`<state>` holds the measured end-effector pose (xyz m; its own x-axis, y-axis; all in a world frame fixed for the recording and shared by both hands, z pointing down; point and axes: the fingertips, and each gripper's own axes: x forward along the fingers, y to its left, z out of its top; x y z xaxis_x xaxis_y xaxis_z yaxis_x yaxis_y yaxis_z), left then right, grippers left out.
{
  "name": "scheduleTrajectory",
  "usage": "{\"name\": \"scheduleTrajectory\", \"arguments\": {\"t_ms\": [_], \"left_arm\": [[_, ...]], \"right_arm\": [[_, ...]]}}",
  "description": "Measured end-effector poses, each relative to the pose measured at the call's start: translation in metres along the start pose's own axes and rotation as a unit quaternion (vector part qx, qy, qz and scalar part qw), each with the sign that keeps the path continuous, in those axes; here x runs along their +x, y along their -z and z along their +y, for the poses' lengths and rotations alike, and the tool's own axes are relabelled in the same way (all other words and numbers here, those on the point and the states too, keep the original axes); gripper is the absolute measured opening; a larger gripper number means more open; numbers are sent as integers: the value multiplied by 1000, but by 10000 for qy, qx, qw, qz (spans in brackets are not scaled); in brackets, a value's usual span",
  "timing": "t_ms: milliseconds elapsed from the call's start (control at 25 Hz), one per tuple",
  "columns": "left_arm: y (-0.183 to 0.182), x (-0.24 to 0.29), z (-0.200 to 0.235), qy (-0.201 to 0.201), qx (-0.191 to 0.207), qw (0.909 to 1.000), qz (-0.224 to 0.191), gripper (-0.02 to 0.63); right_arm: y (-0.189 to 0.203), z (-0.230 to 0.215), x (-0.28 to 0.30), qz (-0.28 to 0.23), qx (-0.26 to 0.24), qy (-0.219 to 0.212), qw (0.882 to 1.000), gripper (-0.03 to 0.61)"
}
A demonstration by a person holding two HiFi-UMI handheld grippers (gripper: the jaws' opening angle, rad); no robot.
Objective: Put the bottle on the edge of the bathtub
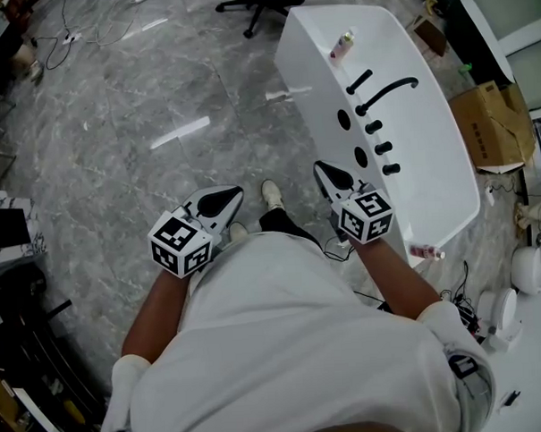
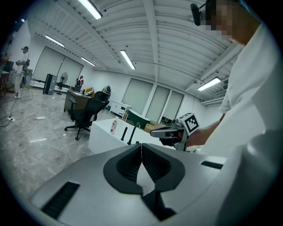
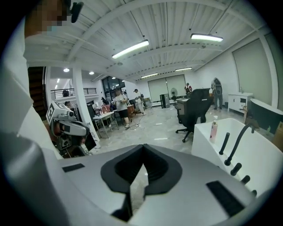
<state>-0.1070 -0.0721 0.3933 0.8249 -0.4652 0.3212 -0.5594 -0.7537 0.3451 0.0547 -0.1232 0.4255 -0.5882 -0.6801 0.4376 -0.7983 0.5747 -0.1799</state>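
Jaws on left gripper (image 1: 236,194) and right gripper (image 1: 321,168) closed, empty; pink bottle (image 1: 342,45) stands on bathtub (image 1: 455,180) rim.

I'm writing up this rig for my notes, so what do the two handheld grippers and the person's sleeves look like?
The left gripper and right gripper each have a pale grey-white tapered shell with black ribbed pads set into it. Each carries a white cube printed with black square markers. The person wears a white short-sleeved shirt.
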Motion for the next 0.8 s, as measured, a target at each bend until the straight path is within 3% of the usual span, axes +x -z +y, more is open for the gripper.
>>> {"name": "scheduleTrajectory", "arguments": {"t_ms": [320, 800], "left_arm": [[10, -12, -4, -67, -38, 10000, -8, 18], [10, -22, 2, -187, -50, 9998, -57, 18]], "right_arm": [[5, 36, -1, 93, -251, -351, 9990, 9], [2, 45, 11, 101, -320, -496, 9982, 8]]}}
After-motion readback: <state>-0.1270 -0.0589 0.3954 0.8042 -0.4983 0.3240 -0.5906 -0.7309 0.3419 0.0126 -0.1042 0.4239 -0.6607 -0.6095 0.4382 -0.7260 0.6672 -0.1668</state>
